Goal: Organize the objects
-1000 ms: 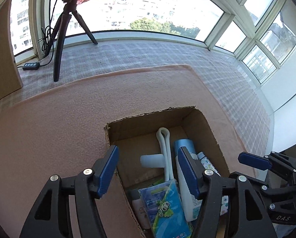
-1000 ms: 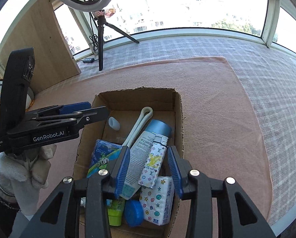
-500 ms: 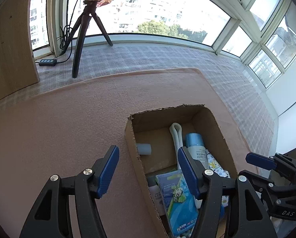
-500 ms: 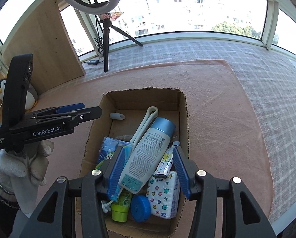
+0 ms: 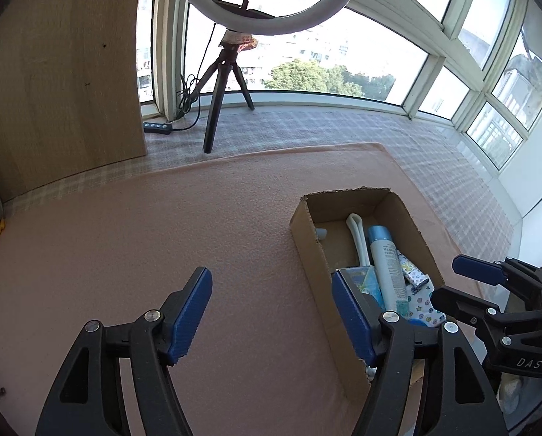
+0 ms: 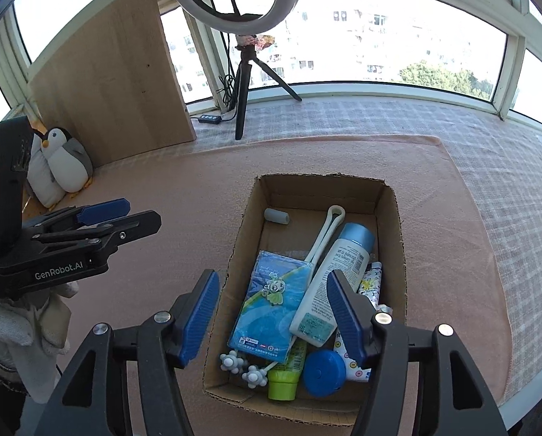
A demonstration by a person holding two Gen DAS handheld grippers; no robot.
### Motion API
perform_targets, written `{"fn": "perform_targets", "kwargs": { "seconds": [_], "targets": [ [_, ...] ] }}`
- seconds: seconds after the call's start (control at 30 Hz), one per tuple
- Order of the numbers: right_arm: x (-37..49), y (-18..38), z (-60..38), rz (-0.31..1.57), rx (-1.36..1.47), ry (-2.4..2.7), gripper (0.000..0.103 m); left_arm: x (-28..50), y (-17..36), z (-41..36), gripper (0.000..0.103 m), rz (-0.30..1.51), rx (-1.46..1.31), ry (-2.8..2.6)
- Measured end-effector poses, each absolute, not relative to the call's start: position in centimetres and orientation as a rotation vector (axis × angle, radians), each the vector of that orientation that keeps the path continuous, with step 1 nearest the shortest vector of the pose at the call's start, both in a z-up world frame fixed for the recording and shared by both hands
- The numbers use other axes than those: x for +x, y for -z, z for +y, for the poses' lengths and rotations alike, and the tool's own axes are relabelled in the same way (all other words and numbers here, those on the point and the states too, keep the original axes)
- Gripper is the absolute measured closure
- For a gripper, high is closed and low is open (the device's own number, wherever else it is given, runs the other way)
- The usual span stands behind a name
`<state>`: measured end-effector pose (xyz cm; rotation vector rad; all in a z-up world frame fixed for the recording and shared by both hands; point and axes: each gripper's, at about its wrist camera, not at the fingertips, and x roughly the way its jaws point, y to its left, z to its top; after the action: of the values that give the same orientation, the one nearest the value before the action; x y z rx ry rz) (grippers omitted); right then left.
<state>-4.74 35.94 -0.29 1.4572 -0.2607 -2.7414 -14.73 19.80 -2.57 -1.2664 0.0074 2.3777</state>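
My left gripper [image 5: 271, 312] hangs over the pink mat [image 5: 161, 225], jaws wide apart, nothing btwn them. Right gripper [image 6: 272, 312] sits above the near end of the cardboard box [image 6: 390, 203], also wide open & empty. Inside the box: white lotion bottle w/ blue cap [image 6: 336, 272], blue packet [image 6: 271, 301], green tube [image 6: 283, 381], blue round lid [image 6: 323, 372].

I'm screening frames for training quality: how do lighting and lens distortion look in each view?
Left wrist view: windows blown out, frames bowed by fisheye, cardboard box interior shaded. Right wrist view: sky overexposed, yet the white bottle and blue packet are evenly lit and sharp; dark vignette at corners.
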Motion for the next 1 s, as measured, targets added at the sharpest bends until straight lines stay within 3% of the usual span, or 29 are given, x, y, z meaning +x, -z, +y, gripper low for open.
{"fn": "perform_targets", "kwargs": {
  "seconds": [0.5, 1.0],
  "targets": [
    [-3.9, -1.2, 26.7, -0.186, 1.368, 2.741, 0.032, -8.4, -0.4, 9.2, 0.021, -0.02, -1.238, -2.541],
    [-2.3, -0.6, 19.1, -0.149, 1.315, 2.73, 0.03, -2.9, 0.4, 0.7, 0.019, -0.051, -1.3, -2.686]
  ]
}}
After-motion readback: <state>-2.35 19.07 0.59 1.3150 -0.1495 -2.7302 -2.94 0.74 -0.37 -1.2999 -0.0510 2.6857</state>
